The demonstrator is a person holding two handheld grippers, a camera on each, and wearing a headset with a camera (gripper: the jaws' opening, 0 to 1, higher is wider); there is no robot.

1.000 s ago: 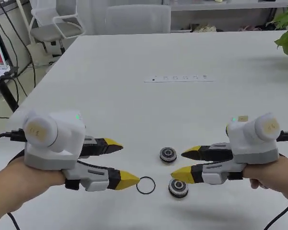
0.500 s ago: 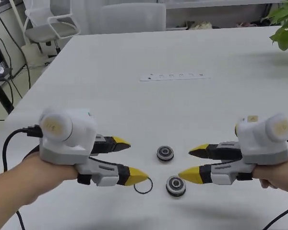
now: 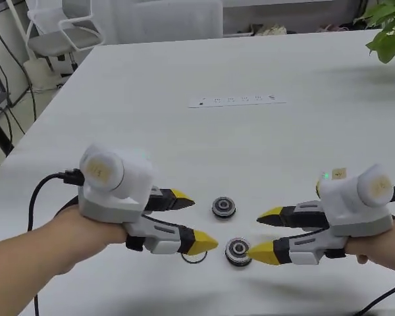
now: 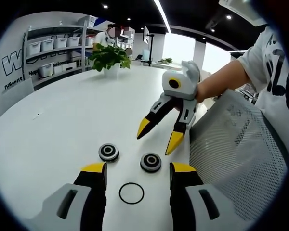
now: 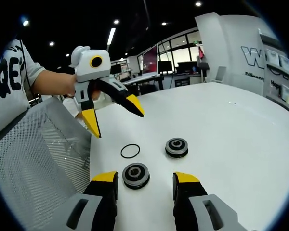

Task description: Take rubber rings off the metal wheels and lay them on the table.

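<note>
The left tool [image 3: 205, 222] has moved in toward the wheels since a second ago, and its lower tip now covers part of the loose rubber ring [image 3: 193, 259]. The right tool [image 3: 253, 233] has come down, so its lower tip is just beside the nearer metal wheel [image 3: 237, 251]. Both tools are released, jaws spread, with nothing between them. In the left gripper view the ring lies flat on the white surface [image 3: 250, 145] between that tool's jaws, and the nearer wheel sits just past the tips. In the right gripper view the nearer wheel sits just ahead of the jaw gap, toward the left jaw. The other metal wheel [image 3: 224, 207] lies farther ahead, apart from both tools.
</note>
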